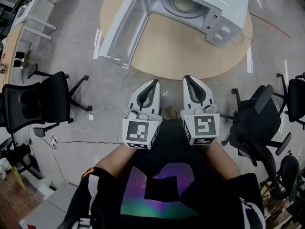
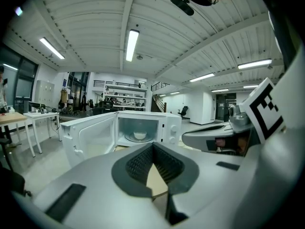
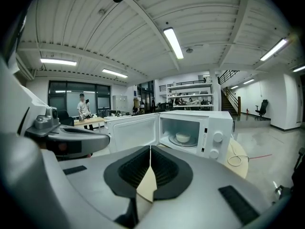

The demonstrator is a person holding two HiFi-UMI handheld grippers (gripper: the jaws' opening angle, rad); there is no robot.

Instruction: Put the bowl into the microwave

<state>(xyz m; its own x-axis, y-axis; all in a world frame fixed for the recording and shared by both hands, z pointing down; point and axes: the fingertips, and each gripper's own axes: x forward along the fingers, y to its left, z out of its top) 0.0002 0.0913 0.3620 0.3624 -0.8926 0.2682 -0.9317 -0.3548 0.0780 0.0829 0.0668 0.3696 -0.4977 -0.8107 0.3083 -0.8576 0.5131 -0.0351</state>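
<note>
Several chairs (image 1: 38, 101) ring table (image 1: 176, 51); bowl (image 3: 183, 138) in open microwave (image 1: 228, 8); left gripper (image 1: 153, 82), right gripper (image 1: 189, 78) fingers (image 3: 164, 168) pressed together.

I see bright, even light from ceiling tubes (image 2: 132, 44); shadows are soft; both gripper views bend strongly and darken at the corners.

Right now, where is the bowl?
In the right gripper view, the bowl sits inside the open microwave, which stands on the round table.
</note>
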